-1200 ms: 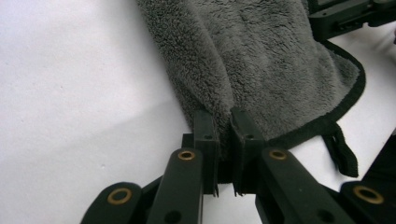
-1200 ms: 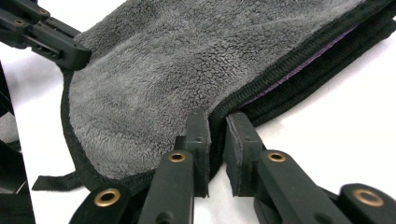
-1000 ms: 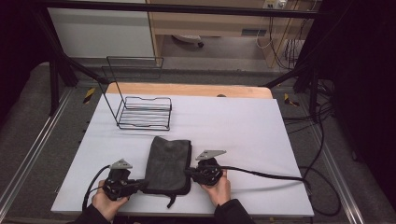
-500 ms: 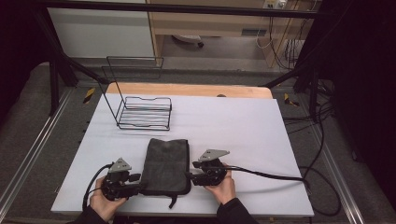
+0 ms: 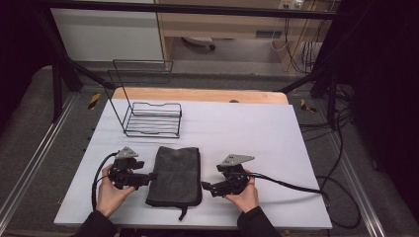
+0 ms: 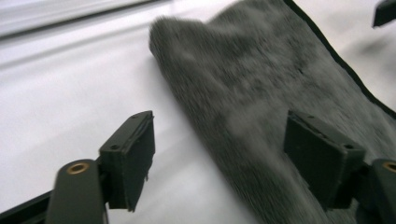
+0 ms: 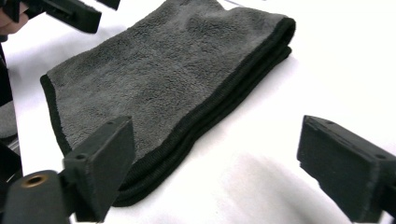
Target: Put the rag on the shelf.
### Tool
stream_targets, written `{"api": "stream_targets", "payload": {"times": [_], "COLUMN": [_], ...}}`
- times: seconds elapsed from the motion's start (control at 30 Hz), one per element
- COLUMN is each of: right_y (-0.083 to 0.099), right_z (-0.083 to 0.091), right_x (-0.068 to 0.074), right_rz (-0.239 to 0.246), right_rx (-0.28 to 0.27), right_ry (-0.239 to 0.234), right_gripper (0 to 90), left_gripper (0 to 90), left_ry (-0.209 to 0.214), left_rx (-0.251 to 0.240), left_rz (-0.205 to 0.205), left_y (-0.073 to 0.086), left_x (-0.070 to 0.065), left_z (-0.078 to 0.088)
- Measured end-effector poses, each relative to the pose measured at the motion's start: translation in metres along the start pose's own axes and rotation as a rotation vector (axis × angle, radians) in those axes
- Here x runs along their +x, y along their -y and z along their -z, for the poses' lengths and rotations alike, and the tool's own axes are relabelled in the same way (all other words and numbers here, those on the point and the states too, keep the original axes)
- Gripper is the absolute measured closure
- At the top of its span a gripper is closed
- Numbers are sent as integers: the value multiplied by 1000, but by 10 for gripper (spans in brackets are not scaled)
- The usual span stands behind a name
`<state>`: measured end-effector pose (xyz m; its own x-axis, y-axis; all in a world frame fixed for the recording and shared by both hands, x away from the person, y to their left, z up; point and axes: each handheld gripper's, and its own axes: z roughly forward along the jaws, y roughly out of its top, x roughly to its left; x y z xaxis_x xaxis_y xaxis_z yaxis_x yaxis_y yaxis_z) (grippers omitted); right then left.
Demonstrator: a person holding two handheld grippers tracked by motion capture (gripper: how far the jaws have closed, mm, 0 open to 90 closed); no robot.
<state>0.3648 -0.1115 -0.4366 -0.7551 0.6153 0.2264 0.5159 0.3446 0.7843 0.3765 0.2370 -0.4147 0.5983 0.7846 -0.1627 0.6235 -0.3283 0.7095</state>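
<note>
Overhead, folded grey towel [image 5: 175, 175] lies at table's [image 5: 237, 128] 6 o'clock, left gripper [image 5: 148, 178] at its 9, right gripper [image 5: 206, 187] at its 3; wire rack [image 5: 150, 118] at 11. Left gripper view: jaws wide, straddling towel edge [image 6: 261, 93]. Right gripper view: jaws wide, towel [image 7: 154, 79] ahead, untouched.

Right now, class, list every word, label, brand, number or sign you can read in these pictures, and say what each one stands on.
No readable text.
The folded grey towel, the wire rack, the white table and both grippers, left and right, carry no visible writing.
A pale label on the wooden furniture behind the table is too small to read.
</note>
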Motion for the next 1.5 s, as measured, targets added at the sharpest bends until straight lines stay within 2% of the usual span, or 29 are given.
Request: {"api": "stream_targets", "payload": {"times": [0.2, 0.47, 0.5, 0.6, 0.63, 0.67, 0.7, 0.73, 0.77, 0.87, 0.9, 0.93, 1.03, 1.27, 1.4, 1.5], "right_y": [-1, 1, 1, 1, 2, 2, 2, 2, 3, 4, 4, 4, 5, 4, 4, 1], "right_z": [2, -1, -1, -2, -3, -3, -3, -4, -5, -7, -7, -8, -9, -11, -15, -17], "right_x": [0, -1, -1, -1, -1, -1, -1, -1, -1, -1, -1, -1, -2, -3, -5, -8], "right_rz": [8, 4, 4, 7, 6, 6, 5, -5, -6, -1, -1, -2, -1, 0, 0, -21], "right_rx": [-5, 15, 15, 14, 15, 15, 15, 17, 17, 27, 29, 31, 32, 33, 35, 21], "right_ry": [7, 15, 15, 16, 16, 16, 16, 11, 11, 11, 12, 13, 17, 21, 13, 12], "right_gripper": [43, 22, 22, 23, 23, 23, 23, 25, 25, 26, 26, 26, 27, 31, 35, 43], "left_gripper": [156, 141, 141, 183, 240, 240, 276, 359, 385, 501, 536, 568, 607, 695, 723, 739], "left_ry": [-37, -76, -82, -85, -86, -91, -95, -92, -82, -91, -59, -59, -40, 2, -2, -10], "left_rx": [-12, 14, 11, 6, 8, 4, 5, 3, 4, 40, 53, 53, 66, 56, 55, 60], "left_rz": [-28, -13, -2, 15, 14, 18, 23, 35, 50, 39, 65, 65, 76, 115, 103, 99], "left_y": [-14, -30, -32, -37, -39, -40, -40, -40, -40, -38, -35, -35, -32, -28, -28, -29], "left_x": [4, 13, 14, 18, 19, 20, 21, 23, 23, 26, 28, 28, 28, 31, 29, 27], "left_z": [-9, -30, -33, -39, -41, -43, -45, -48, -50, -55, -58, -58, -63, -65, -65, -65]}}
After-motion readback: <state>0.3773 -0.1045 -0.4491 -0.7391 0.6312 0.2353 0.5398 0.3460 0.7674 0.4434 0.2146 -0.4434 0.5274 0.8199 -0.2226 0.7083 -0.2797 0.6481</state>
